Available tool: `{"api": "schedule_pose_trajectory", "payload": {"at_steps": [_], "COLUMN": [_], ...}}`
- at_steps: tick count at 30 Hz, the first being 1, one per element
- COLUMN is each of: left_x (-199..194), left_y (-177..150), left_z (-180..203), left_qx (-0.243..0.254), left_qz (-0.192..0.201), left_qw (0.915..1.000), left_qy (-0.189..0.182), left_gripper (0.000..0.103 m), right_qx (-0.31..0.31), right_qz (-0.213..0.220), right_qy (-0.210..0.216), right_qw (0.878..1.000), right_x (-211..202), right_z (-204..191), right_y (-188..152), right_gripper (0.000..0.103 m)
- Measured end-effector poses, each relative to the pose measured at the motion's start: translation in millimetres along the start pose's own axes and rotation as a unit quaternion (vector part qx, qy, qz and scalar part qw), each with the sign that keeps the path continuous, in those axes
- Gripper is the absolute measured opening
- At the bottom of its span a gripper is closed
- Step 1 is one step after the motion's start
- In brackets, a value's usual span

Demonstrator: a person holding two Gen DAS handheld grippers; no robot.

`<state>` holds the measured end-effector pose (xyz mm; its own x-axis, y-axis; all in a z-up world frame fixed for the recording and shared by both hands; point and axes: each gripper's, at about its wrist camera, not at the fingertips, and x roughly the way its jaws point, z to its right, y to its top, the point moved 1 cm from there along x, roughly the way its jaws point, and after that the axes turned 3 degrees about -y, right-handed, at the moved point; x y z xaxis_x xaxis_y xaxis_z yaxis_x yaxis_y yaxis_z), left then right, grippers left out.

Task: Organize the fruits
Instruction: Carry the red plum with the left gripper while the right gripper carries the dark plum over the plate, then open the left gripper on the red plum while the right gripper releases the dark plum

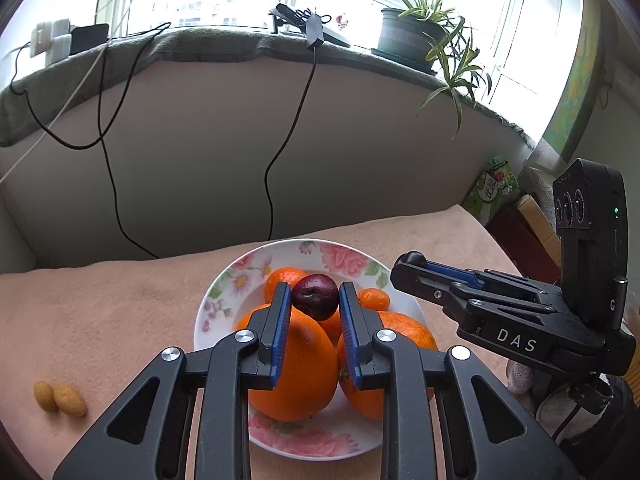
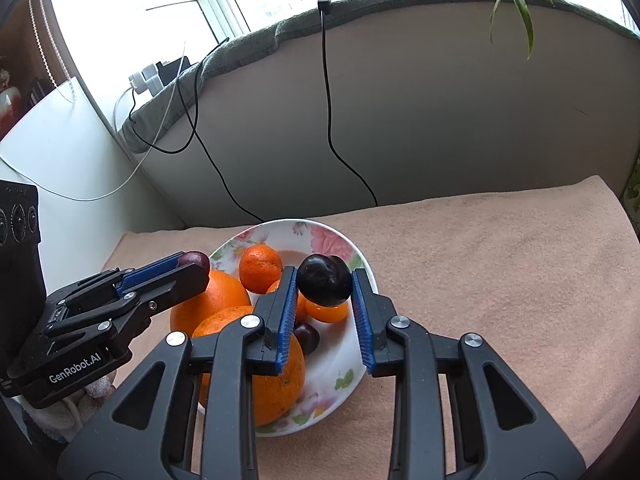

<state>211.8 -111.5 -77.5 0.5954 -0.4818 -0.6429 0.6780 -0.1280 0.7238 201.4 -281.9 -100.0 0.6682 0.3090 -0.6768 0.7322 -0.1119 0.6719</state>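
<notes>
Left gripper (image 1: 315,298) over the flowered bowl (image 1: 224,284), its blue pads closed onto a small dark-red plum (image 1: 316,294), which is pinched between the fingertips and held clear above the fruit below. Right gripper (image 2: 325,280) likewise narrowed around a darker, near-black plum (image 2: 325,280), gripped at both sides and suspended over the bowl's right half. In the bowl: two large oranges (image 1: 296,364) toward the near side, touching each other; a mandarin (image 2: 260,266) at the back; a smaller orange kumquat-like fruit (image 2: 327,312) below the black plum; one more dark plum (image 2: 307,338) resting on the bowl floor beside the near orange. Bowl sits on a bench covered with a pink towel (image 2: 500,272). Two small yellowish oval fruits (image 1: 60,398) lie side by side, touching, on the towel well to the left of the bowl. Behind: grey-covered windowsill (image 1: 200,46) with trailing black cables and a potted spider plant (image 1: 420,28).
</notes>
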Motion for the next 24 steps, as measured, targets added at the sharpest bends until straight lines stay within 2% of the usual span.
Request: {"api": "schedule_pose_trajectory", "payload": {"at_steps": [24], "left_x": [-5], "left_y": [1], "left_z": [-1], "left_qx": [0.002], "left_qz": [0.002], "left_qw": [1.0], "left_qy": [0.006], "left_gripper": [0.023], "right_qx": [-0.012], "right_qz": [-0.018], "right_qy": [0.018], "right_qw": [1.0], "right_x": [13], "right_z": [-9], "right_y": [3], "right_gripper": [0.029]}}
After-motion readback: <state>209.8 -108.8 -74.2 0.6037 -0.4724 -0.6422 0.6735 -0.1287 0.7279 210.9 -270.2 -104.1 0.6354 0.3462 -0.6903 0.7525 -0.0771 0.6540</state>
